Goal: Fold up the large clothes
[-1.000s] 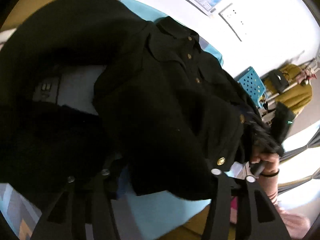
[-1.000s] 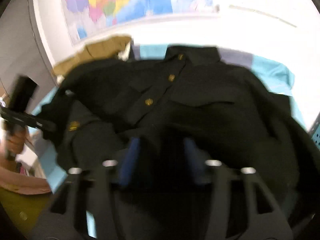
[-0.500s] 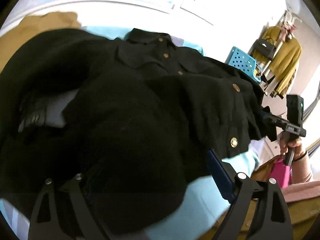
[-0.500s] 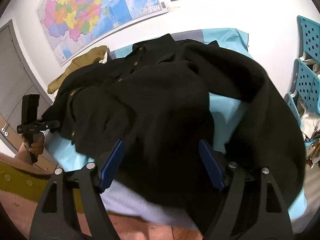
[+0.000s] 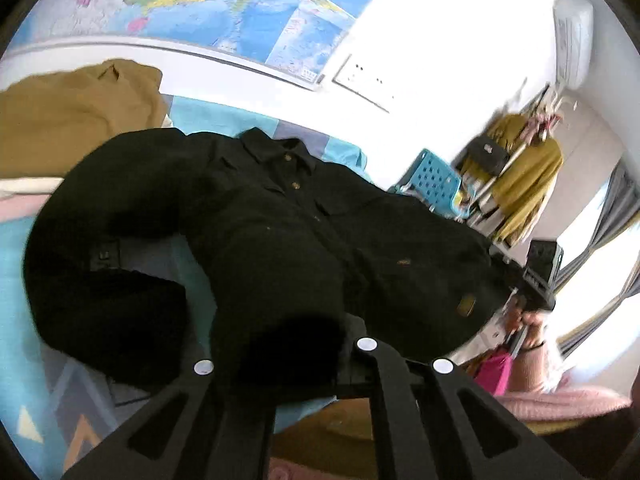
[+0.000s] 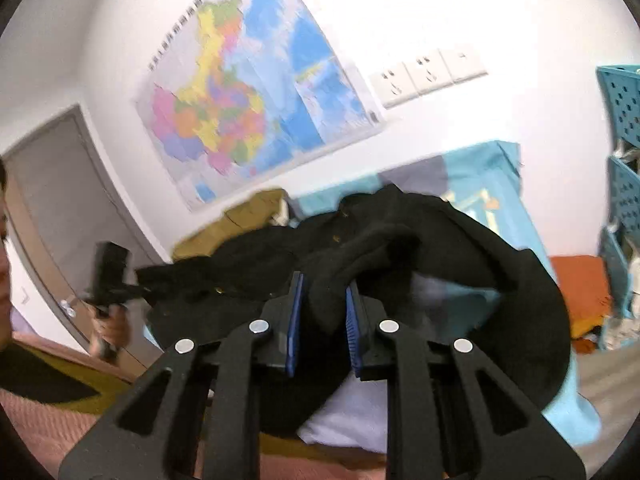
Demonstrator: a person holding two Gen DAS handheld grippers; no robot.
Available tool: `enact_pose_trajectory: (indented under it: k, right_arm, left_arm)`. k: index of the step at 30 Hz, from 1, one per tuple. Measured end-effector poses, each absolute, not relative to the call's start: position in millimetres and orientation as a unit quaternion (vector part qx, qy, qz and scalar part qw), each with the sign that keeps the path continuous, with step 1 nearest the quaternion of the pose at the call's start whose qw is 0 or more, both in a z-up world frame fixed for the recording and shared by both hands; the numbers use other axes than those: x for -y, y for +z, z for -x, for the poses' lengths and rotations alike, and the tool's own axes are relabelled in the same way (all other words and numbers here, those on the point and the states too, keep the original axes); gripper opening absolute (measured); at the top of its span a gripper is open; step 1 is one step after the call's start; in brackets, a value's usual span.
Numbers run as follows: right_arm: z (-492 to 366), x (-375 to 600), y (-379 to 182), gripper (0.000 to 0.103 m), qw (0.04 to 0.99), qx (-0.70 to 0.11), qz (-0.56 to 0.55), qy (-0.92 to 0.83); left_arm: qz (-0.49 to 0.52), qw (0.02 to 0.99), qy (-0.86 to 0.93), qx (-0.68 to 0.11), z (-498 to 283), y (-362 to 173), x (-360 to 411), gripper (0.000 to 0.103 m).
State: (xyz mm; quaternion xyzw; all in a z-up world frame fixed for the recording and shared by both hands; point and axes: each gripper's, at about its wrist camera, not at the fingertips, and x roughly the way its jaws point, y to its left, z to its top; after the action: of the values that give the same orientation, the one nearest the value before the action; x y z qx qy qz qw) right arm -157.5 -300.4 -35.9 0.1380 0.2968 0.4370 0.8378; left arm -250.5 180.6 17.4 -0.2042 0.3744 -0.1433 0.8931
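White walls carry a coloured map (image 6: 256, 100) and a row of sockets (image 6: 428, 74); below them a bed with a light-blue sheet (image 5: 224, 118) holds the work. On that sheet lies the black jacket (image 5: 280, 232), collar toward the wall-side edge of the bed, brass buttons up, with one sleeve looped out across the sheet on the left of the left wrist view. A tan garment (image 5: 72, 112) sits on the bed at the wall-side corner. From the left wrist view I read the left gripper (image 5: 288, 364) with its fingers brought together on the jacket's near hem; the dark cloth hides the pads, so I judge the grip from the fabric bunched over them. From the right wrist view the right gripper (image 6: 322, 320) has its blue pads closing, with a fold of black cloth between them and already pinched. My judgement is that the step in hand is lifting the near edge of the jacket to carry it over toward the collar. To do this well, I would keep both grips level with each other so the hem stays straight, raise only enough for the cloth to clear itself, watch that the loose sleeve does not drag under the fold, and lay the edge down square to the bed's wall-side edge before releasing.
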Motion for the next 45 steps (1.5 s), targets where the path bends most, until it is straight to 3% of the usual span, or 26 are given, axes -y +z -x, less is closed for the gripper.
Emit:
enact_pose_trajectory:
  k: [1,2,3,4,5,7,10,13,16,21,25,29,31,32,35,36,38,41,45]
  right_arm:
    - [156.1,293.4,-45.7,0.021,0.84,-0.324,-0.104,0.422]
    - [154.2,286.1,-57.1,0.027,0.84,-0.352,-0.069,0.407]
    - [151.5,278.9,-68.8,0.031,0.838,-0.38,-0.036,0.39]
    - [147.7,275.5,-78.9,0.042,0.842,-0.399,-0.008,0.362]
    - [145.3,275.6,-81.8,0.054,0.847,-0.406,0.004,0.344]
    - [140.9,283.9,-72.8,0.057,0.852,-0.396,-0.007,0.342]
    - [136.6,286.5,-41.1,0.066,0.872,-0.339,-0.011,0.353]
    - [118.0,254.8,-23.5,0.072,0.873,-0.31,-0.005,0.377]
    - [78.4,206.6,-24.7,0.074,0.859,-0.312,0.002,0.406]
    - [4.2,104.5,-48.8,0.073,0.836,-0.353,0.038,0.419]
    - [-44.5,27.3,-75.7,0.067,0.82,-0.389,0.077,0.412]
    - [-67.4,-11.4,-93.8,0.066,0.815,-0.405,0.082,0.406]
    - [-76.0,-22.5,-101.8,0.054,0.821,-0.41,0.095,0.385]
    - [-81.2,-25.5,-107.1,0.054,0.823,-0.413,0.102,0.378]
    - [-89.7,-28.3,-118.4,0.058,0.812,-0.428,0.089,0.386]
    - [-88.4,-30.2,-118.8,0.056,0.815,-0.421,0.099,0.386]
    - [-86.3,-33.8,-117.5,0.029,0.821,-0.404,0.12,0.385]
    - [-87.4,-32.7,-107.5,0.019,0.821,-0.395,0.119,0.394]
    - [-91.9,-19.4,-61.2,0.016,0.855,-0.329,0.101,0.388]
  left_arm:
    - [0.181,0.896,-0.124,-0.386,250.4,13.5,-177.4,0.021]
    - [0.135,0.9,-0.092,-0.405,249.4,3.6,-172.3,0.043]
    - [0.109,0.899,-0.074,-0.419,247.5,-4.1,-170.0,0.051]
    - [0.085,0.896,-0.063,-0.432,246.7,-11.9,-167.5,0.058]
    - [0.063,0.896,-0.051,-0.437,248.2,-18.1,-168.5,0.058]
    - [0.062,0.903,-0.045,-0.423,253.2,-14.0,-175.9,0.059]
    - [0.081,0.934,-0.074,-0.341,273.1,14.0,-193.1,0.077]
    - [0.096,0.956,-0.084,-0.263,279.2,41.2,-207.4,0.083]
    - [0.071,0.959,-0.066,-0.266,234.4,52.7,-192.5,0.084]
    - [0.024,0.934,-0.071,-0.349,110.2,30.0,-148.5,0.082]
    - [0.014,0.919,-0.059,-0.389,15.5,3.4,-134.1,0.072]
    - [0.036,0.904,-0.04,-0.425,-61.0,-23.4,-134.3,0.063]
    - [0.045,0.897,-0.037,-0.439,-87.5,-36.2,-140.2,0.054]
    - [0.051,0.892,-0.036,-0.449,-99.0,-42.7,-143.6,0.049]
    - [0.063,0.878,-0.024,-0.473,-118.9,-61.3,-155.0,0.046]
    - [0.071,0.874,-0.026,-0.48,-122.2,-66.9,-158.4,0.046]
    - [0.082,0.871,-0.03,-0.483,-121.9,-72.5,-162.4,0.046]
    - [0.087,0.874,-0.031,-0.477,-119.6,-66.0,-165.8,0.046]
    - [0.077,0.896,-0.022,-0.437,-112.6,-35.6,-172.0,0.046]
